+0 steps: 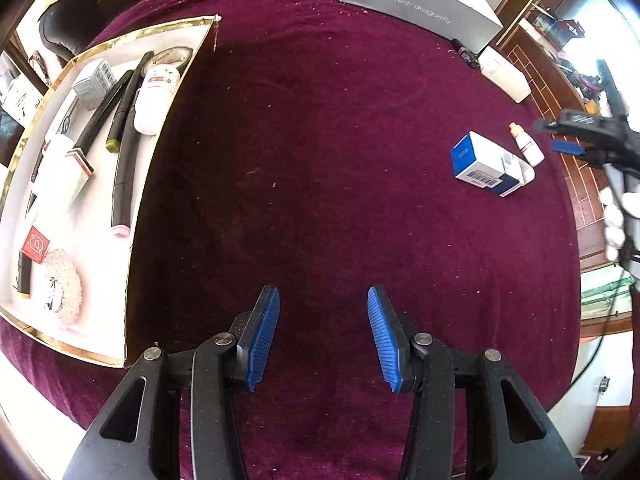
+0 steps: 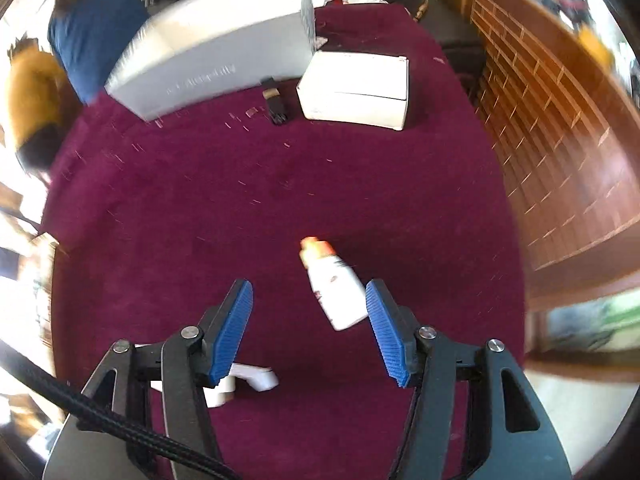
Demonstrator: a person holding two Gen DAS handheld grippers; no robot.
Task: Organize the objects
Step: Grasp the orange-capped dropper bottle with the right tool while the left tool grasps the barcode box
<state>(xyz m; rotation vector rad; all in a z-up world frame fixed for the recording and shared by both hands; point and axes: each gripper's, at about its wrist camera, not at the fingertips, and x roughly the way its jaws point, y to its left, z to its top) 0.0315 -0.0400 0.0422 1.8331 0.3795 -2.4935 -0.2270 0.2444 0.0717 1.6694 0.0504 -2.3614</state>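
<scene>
The tray [image 1: 132, 216], a white box lid with a gold rim, lies on the dark red cloth [image 1: 320, 160] to the left of the left claw, and its near and left edges run out of the picture. It holds black pens [image 1: 125, 148], a white bottle [image 1: 154, 94] with a red label too small to read, a grey carton with a barcode [image 1: 94, 82], a roll of tape [image 1: 172, 58] half hidden behind the bottle, a red card [image 1: 36, 244] with a white square mark, and a fluffy pink puff [image 1: 62, 286].

At the far edge of the cloth stands a grey box [image 1: 420, 4] with "red dragonfly" printed on its side; in the right wrist view the same lettering is smeared by blur. Beside it sits a plain white box [image 2: 356, 88].

A blue and white carton [image 1: 488, 164] lies on its side towards the right, a barcode on its end, its other print unreadable. Just beyond it lies a small dropper bottle [image 2: 334, 284] with an orange cap; its label is blurred.

The left claw [image 1: 324, 336] hangs over bare cloth, blue pads spread wide, holding nothing. The right claw [image 2: 308, 328] is also spread wide, the dropper bottle between its fingers, close to the right pad [image 2: 386, 332]; I cannot tell if they touch. A white plastic piece [image 2: 256, 378] is partly hidden behind its left finger.
</scene>
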